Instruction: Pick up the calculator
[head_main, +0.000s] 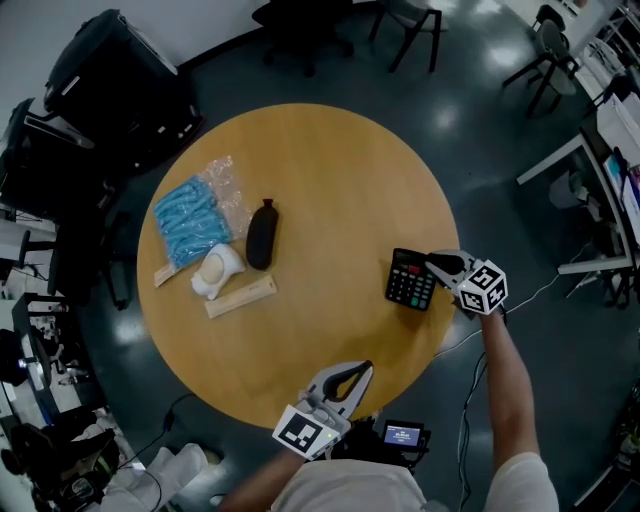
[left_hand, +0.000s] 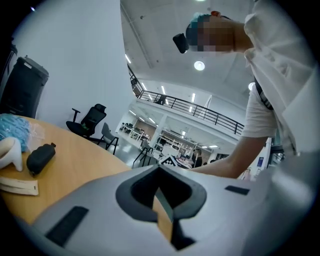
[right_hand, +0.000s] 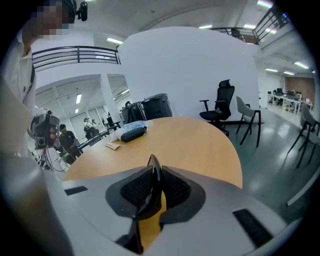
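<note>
Grasp is the step in hand: the right tool (head_main: 447, 268) is clamped on the right-hand edge of the black rectangular calculator with grey keys (head_main: 410, 281). In the right gripper view a thin dark slab stands pinched between the ribbed pads. The calculator sits at about 3 o'clock on the round pale-wood table (head_main: 330, 190), near its rim. Whether it has cleared the surface I cannot tell.

The left tool (head_main: 352, 378) hovers at 6 o'clock over the table edge, its jaws drawn together on nothing.

The next move, as I judge it, calls for a straight upward lift with the grip kept firm. The hold is on one thin edge only, so the far side may sag or swing.

The long black zip pouch (head_main: 261, 234) and the clear bag of blue pieces (head_main: 190, 220) at 9 o'clock lie well apart and should not interfere.
</note>
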